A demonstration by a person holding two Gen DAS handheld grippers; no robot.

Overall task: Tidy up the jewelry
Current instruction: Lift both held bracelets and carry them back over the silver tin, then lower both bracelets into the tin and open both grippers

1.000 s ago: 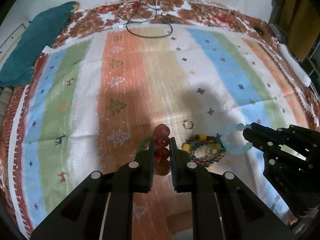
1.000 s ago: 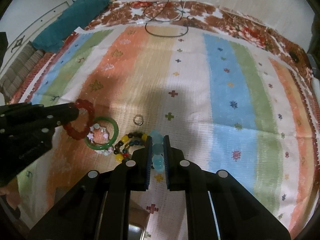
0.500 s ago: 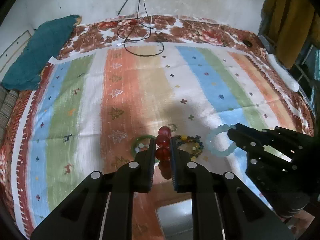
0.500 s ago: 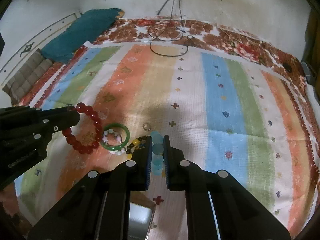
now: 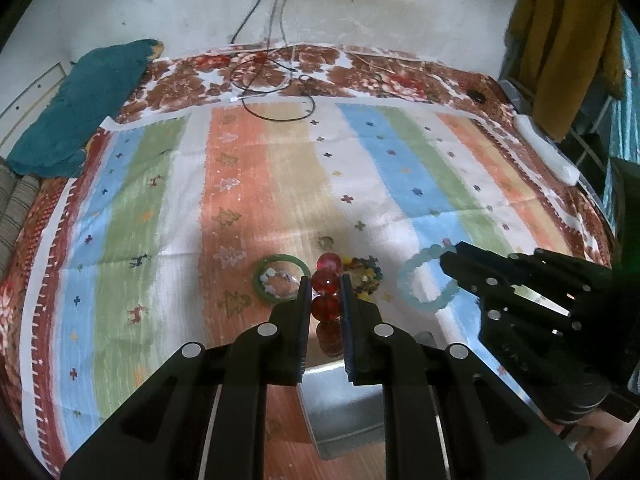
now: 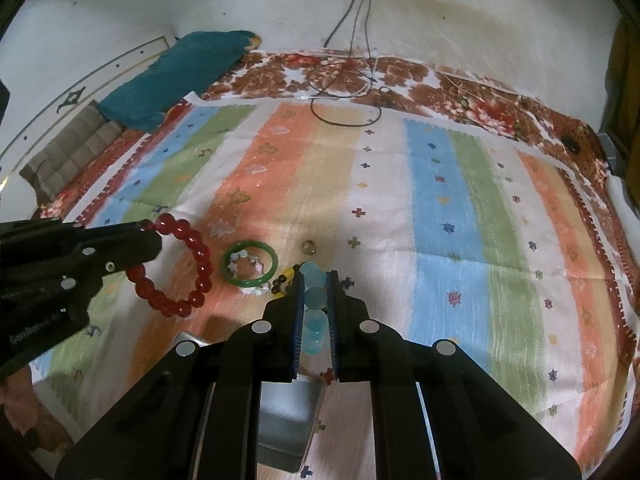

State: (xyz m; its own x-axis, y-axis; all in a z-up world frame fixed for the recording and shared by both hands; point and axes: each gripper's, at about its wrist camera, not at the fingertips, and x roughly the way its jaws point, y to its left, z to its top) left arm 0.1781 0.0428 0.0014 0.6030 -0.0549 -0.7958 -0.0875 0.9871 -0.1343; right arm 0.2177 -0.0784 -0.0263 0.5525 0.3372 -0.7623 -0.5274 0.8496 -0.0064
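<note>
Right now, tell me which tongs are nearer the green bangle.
Left. The left tongs, holding the red bead bracelet, hang just beside the green bangle; the right tongs, holding the pale blue bracelet, sit beyond the multicoloured beads.

I see a bed covered by a striped cloth [image 6: 440, 184] over a brown flower sheet [image 6: 460, 92]. Behind it stands a stained white wall [image 6: 460, 12] with cables [image 6: 356, 12] hanging down. A teal pillow [image 6: 180, 76] lies at the left, and a yellow garment [image 5: 568, 44] hangs at the right.
</note>
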